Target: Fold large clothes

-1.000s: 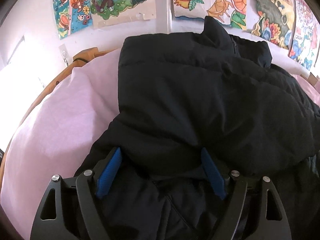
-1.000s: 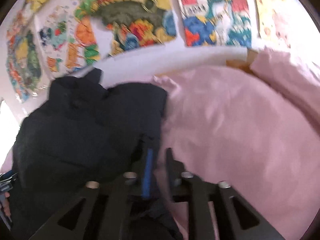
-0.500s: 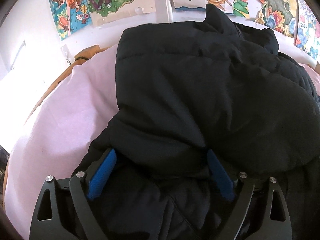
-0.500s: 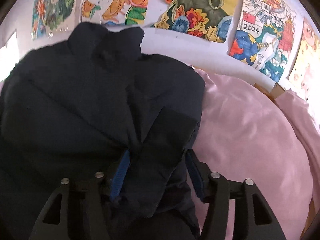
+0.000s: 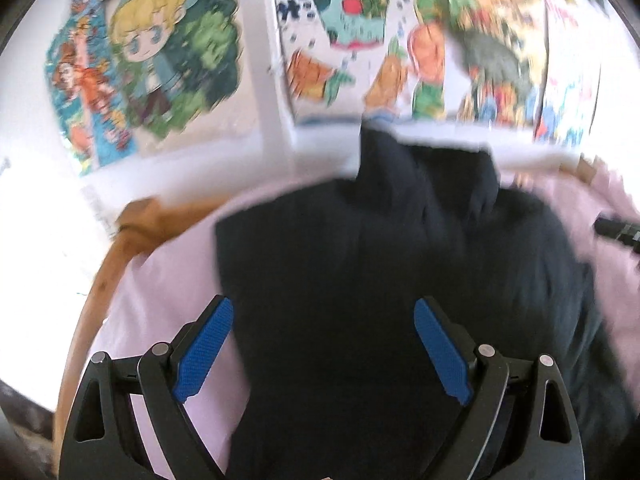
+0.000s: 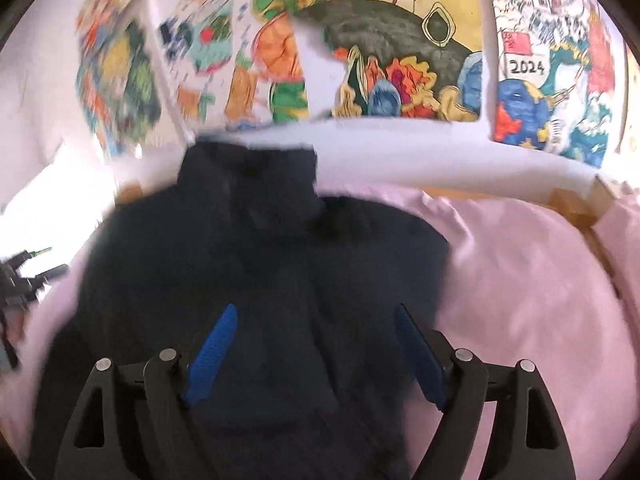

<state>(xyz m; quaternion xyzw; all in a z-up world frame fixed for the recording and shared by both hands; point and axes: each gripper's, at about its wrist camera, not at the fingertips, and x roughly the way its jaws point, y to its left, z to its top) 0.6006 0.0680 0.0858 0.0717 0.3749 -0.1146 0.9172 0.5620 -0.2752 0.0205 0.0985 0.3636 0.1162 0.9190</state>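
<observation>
A black padded jacket [image 5: 360,272] lies on the pink sheet [image 5: 160,280], collar toward the wall, sleeves folded in over the body. It also shows in the right wrist view [image 6: 280,264]. My left gripper [image 5: 322,320] is open above the jacket's near left part, blue pads spread wide, holding nothing. My right gripper [image 6: 316,328] is open above the jacket's near right part, holding nothing. Both views are blurred by motion. The right gripper's tip [image 5: 618,230] shows at the right edge of the left wrist view, and the left gripper's tip [image 6: 24,280] at the left edge of the right wrist view.
A wooden bed frame [image 5: 104,280] curves round the left edge of the sheet. Colourful posters [image 6: 400,60] cover the white wall behind. Bare pink sheet [image 6: 540,280] spreads to the right of the jacket.
Both grippers have pulled back and up from the jacket, so more wall shows. The right gripper went from nearly shut to open, leaving the sleeve on the jacket. The left stayed open.
</observation>
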